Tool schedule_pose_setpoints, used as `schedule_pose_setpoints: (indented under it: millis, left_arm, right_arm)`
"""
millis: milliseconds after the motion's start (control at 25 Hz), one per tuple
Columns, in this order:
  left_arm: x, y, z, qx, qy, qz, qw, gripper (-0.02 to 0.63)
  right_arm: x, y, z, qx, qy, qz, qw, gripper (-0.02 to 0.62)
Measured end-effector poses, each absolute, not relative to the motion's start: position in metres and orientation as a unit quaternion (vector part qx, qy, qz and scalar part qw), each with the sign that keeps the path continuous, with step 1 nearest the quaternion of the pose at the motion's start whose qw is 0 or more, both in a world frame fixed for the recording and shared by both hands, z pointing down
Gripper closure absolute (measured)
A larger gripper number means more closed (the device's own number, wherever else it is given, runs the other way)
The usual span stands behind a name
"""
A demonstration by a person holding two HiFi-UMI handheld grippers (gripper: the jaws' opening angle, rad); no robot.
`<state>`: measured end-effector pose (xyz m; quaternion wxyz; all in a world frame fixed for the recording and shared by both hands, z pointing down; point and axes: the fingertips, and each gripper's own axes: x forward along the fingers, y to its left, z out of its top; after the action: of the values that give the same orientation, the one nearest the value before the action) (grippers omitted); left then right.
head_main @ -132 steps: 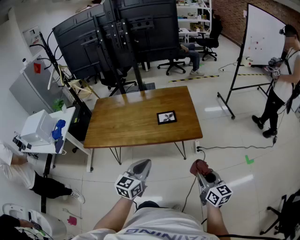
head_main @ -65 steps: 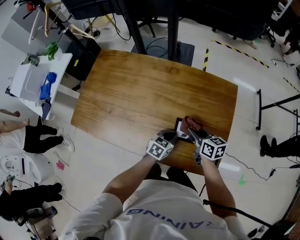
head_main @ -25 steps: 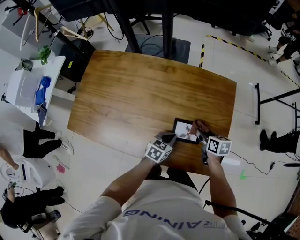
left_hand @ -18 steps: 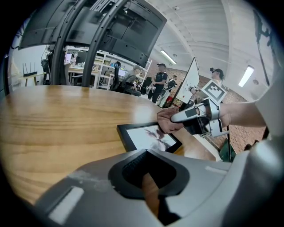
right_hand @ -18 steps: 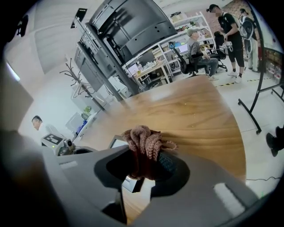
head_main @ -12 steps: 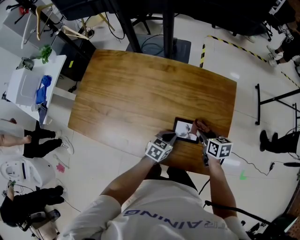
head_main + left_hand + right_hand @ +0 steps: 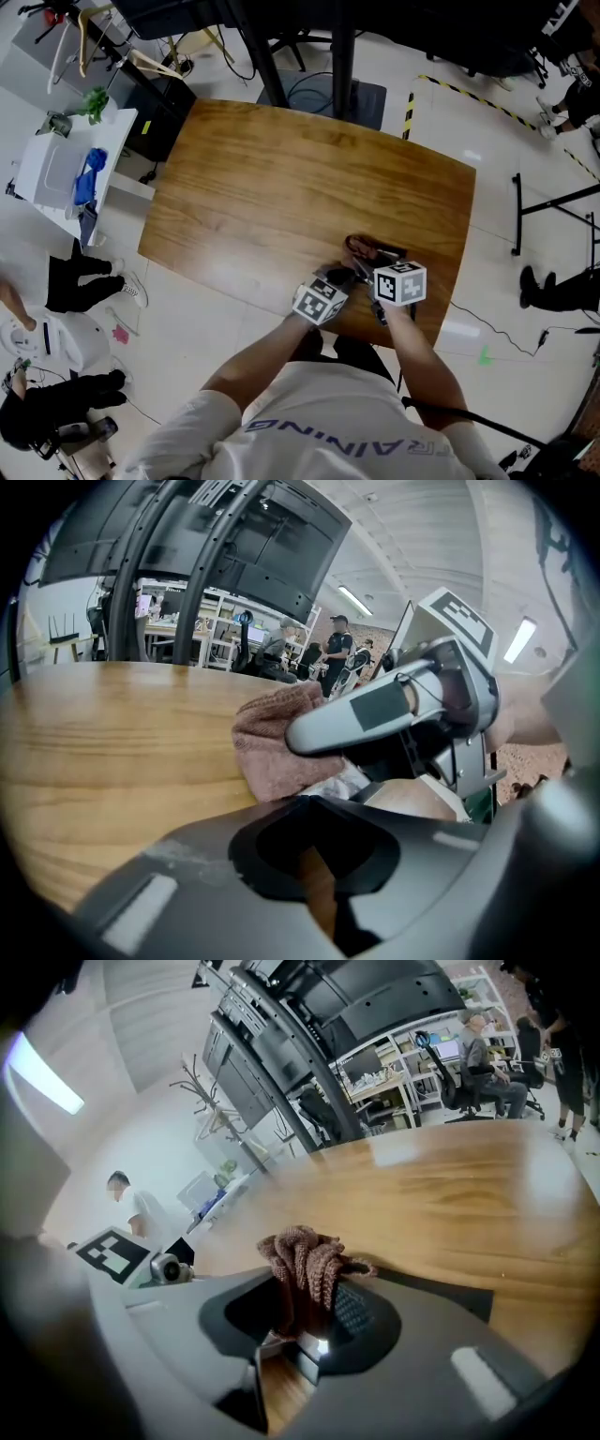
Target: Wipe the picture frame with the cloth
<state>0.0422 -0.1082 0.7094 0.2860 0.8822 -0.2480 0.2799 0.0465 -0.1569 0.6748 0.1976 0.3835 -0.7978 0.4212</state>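
Note:
The picture frame is mostly covered in the head view; a dark strip of it [image 7: 391, 252] shows near the front right of the wooden table [image 7: 281, 187]. My right gripper [image 7: 364, 255] is shut on a bunched reddish-brown cloth [image 7: 360, 246] [image 7: 305, 1258], which is pressed on the frame [image 7: 441, 1293]. My left gripper [image 7: 344, 275] has its jaws together, tips at the frame's near left edge, nothing visible between them. In the left gripper view the cloth [image 7: 272, 752] lies over the frame's white picture [image 7: 343, 782], and the right gripper's finger [image 7: 361, 714] sits just above it.
The table's front edge runs just under both grippers. A white side table [image 7: 42, 192] holding a blue object [image 7: 86, 173] stands at the left. A black stand base [image 7: 323, 94] is behind the table. A whiteboard stand's legs [image 7: 553, 202] are at the right.
My right gripper has swept the cloth leftward across the frame, from its right side to its left, now covering most of it. The left gripper has stayed put.

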Motion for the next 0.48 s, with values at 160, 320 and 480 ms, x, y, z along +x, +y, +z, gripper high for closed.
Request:
schedule_pose_setpoints:
  millis: [160,320,480]
  left_arm:
    - [0.042,-0.108,0.711,0.882,-0.248,0.280,0.285,0.600]
    - [0.043,-0.109,0.709,0.884,-0.249,0.280,0.279,0.600]
    - [0.042,-0.107,0.711,0.884,-0.250,0.281,0.278,0.599]
  right_arm:
    - [0.050,-0.153,0.686,0.387,-0.788,0.423,0.223,0.482]
    - [0.059,-0.153,0.688,0.393,-0.781,0.429,0.228,0.481]
    - [0.078,-0.146,0.692,0.405,-0.771,0.431,0.238,0.482]
